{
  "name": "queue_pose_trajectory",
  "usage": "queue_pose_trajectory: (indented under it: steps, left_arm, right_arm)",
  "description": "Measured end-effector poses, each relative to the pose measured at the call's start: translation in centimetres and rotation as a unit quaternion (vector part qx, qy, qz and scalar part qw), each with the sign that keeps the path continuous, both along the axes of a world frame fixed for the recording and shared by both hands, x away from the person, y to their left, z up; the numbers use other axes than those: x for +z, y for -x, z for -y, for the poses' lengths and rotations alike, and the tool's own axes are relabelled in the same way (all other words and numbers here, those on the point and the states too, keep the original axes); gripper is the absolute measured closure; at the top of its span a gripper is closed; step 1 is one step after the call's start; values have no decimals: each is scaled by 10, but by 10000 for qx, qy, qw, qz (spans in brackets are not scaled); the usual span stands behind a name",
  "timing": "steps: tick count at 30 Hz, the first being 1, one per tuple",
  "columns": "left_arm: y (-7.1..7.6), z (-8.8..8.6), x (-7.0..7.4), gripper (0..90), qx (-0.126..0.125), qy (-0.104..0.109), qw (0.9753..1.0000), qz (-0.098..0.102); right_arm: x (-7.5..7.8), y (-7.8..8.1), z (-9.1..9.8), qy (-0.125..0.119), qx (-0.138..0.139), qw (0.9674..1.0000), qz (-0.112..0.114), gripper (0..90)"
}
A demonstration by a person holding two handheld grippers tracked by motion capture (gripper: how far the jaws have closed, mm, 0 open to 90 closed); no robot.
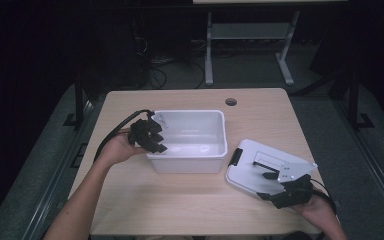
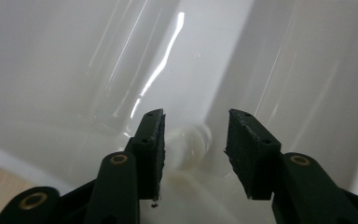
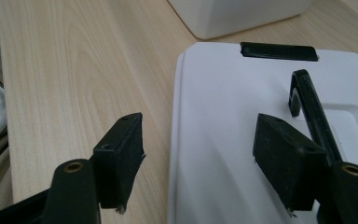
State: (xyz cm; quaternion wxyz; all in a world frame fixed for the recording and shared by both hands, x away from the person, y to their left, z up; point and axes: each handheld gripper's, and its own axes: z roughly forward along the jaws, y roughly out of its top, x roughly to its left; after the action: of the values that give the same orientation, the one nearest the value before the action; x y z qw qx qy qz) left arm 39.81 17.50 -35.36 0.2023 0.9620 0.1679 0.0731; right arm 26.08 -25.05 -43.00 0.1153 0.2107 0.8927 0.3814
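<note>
Black jaws rise from the bottom of the left gripper view, where the left tongs (image 2: 193, 154) sit over the rim of a white bin (image 2: 74, 70). One pad lies against the inside of the bin's wall at a rounded lip in the centre of the frame; the other stands off it with a gap between. By how far they have closed, these tongs are at their tightest, pinched on the bin's rim.

From the high view, the left tongs (image 1: 152, 134) sit at the bin's (image 1: 190, 131) left edge, left of centre, with a hand (image 1: 114, 149) behind them and a black cable looping off toward the upper left. The bin stands open on the wooden bench (image 1: 180, 200), near the middle of the frame.

Lower right of the high view, the bin's white lid (image 1: 260, 167) lies on the bench at an angle, just beside the bin but not touching it. A black latch shows on its near-left edge.

In the right gripper view, the right tongs (image 3: 198, 154) stand wide apart, straddling the lid's (image 3: 223, 116) left edge: the left jaw hangs over bare bench (image 3: 74, 70), the right jaw over the lid beside a black handle (image 3: 312, 112). Neither pad presses on anything. A black clip (image 3: 278, 51) sits at the lid's far edge in the upper middle, with the bin's corner beyond it.
</note>
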Motion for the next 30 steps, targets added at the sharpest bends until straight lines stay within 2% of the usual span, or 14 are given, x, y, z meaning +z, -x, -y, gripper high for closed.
queue_pose_trajectory:
  steps: [4, 16, 23, 30]
  left_arm:
    - [0, -1, 0, 581, 11, -38, 10000, 3]
    - [8, -8, 16, 577, 16, 266, 9995, 155]
    - [19, -19, 30, 577, 19, 453, 9987, 244]
    - [30, -28, 40, 578, -13, 495, 9984, 291]
  right_arm:
    - [-1, -1, 0, 7, 11, 10000, -1, 326]
    - [-1, -1, 0, 6, -13, 10000, 17, 326]
    - [0, -1, 0, 6, -44, 10000, 9, 325]
    - [0, -2, 0, 18, -41, 10000, 29, 326]
